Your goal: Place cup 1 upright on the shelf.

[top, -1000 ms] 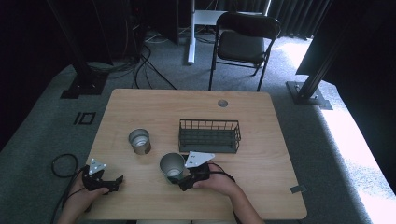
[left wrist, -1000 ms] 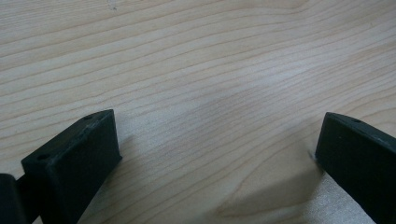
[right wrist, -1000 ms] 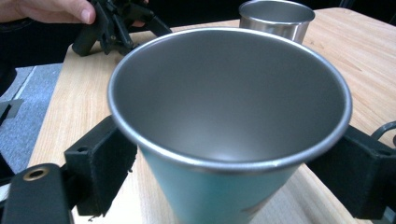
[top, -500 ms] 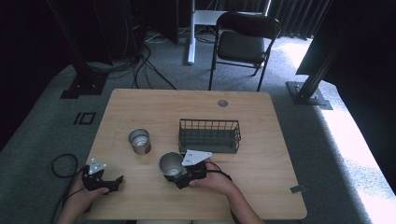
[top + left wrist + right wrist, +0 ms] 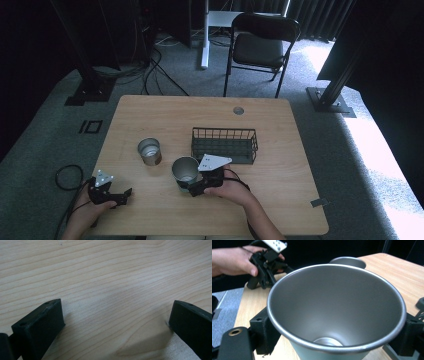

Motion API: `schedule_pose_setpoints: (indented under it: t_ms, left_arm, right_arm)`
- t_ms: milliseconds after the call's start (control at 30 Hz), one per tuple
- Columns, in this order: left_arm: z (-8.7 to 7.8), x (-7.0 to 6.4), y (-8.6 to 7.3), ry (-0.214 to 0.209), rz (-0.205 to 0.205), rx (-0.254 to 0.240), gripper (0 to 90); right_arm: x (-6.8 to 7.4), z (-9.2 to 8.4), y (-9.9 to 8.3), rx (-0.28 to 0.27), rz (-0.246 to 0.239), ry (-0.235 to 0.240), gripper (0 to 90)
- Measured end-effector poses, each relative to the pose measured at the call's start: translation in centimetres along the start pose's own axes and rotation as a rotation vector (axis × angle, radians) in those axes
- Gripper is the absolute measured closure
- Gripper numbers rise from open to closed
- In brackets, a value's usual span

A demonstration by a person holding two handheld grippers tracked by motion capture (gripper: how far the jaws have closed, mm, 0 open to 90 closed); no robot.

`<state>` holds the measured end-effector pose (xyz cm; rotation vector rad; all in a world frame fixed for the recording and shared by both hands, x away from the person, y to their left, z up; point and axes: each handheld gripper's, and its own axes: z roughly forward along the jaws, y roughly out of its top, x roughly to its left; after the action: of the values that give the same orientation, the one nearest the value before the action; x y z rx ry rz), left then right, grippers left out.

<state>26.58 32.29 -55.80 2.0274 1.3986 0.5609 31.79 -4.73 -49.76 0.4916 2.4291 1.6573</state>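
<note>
- Right claw: jaws clamped on either side of the steel cup, which stands upright near the middle of the tabletop, just in front of the wire basket.
- Left claw: jaws spread wide, holding nothing, at the tabletop's near left corner.
- Second steel cup: upright, just left of the held one, apart from it.

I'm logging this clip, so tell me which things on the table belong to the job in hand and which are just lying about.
In the job:
- tall tapered steel cup, clamped between the right gripper's jaws
- right gripper

Lying about:
- short steel cup, standing alone
- black wire basket, nothing visible inside
- left gripper, open, resting over bare wooden table
</note>
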Motion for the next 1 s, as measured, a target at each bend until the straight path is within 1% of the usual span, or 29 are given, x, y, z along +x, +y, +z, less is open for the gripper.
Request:
schedule_pose_setpoints:
  t_ms: [100,233,267,367,400,467,567,600,700,767,867,900,933,967,1000]
  left_arm:
    - [0.0,0.0,0.0,0.0,-0.001,-0.001,0.3]
    - [0.0,0.0,0.0,0.0,0.0,0.0,0.3]
    - [0.0,0.0,0.0,0.001,0.0,-0.001,0.3]
    - [0.0,0.0,0.0,0.0,0.0,0.0,0.3]
    - [0.0,0.0,0.0,0.0,0.0,0.0,0.3]
    - [0.0,0.0,0.0,0.0,-0.001,0.0,0.3]
    - [0.0,0.0,0.0,0.0,0.0,-0.001,0.3]
    - [0.0,0.0,0.0,0.0,0.0,0.0,0.3]
    - [0.0,0.0,0.0,0.001,0.0,-0.002,0.3]
    - [0.0,0.0,0.0,0.0,0.001,0.001,0.3]
    - [0.0,0.0,0.0,0.0,0.0,0.0,0.3]
    - [0.0,0.0,0.0,0.0,0.0,0.0,0.3]
    - [0.0,0.0,0.0,0.0,0.0,0.0,0.3]
    - [0.0,0.0,0.0,0.0,0.0,0.0,0.3]
    - [0.0,0.0,0.0,0.0,0.0,0.0,0.3]
  right_arm:
    - [-0.1,-0.4,0.5,0.0,0.003,-0.012,13.6]
    - [-0.2,-0.7,1.0,-0.004,0.006,-0.013,13.7]
    - [-0.3,-0.9,1.3,-0.016,0.016,-0.017,13.6]
    - [-0.4,-1.4,2.1,-0.026,0.024,-0.016,13.7]
    - [-0.4,-1.4,2.1,-0.026,0.024,-0.016,13.7]
    - [-0.5,-1.6,2.5,-0.036,0.03,-0.022,13.7]
    - [-0.7,-2.1,3.5,-0.042,0.029,-0.047,13.7]
    - [-0.7,-2.1,3.5,-0.042,0.029,-0.047,13.7]
    - [-1.0,-2.6,4.3,-0.059,0.048,-0.072,13.7]
    - [-1.3,-3.0,5.0,-0.077,0.046,-0.094,13.7]
    - [-1.4,-3.3,5.3,-0.082,0.041,-0.103,13.7]
    - [-1.6,-3.5,5.7,-0.087,0.041,-0.116,13.7]
    - [-1.6,-3.5,5.7,-0.087,0.041,-0.116,13.7]
    - [-1.8,-3.8,6.1,-0.1,0.045,-0.134,13.7]
    - [-1.8,-3.8,6.1,-0.1,0.045,-0.134,13.7]
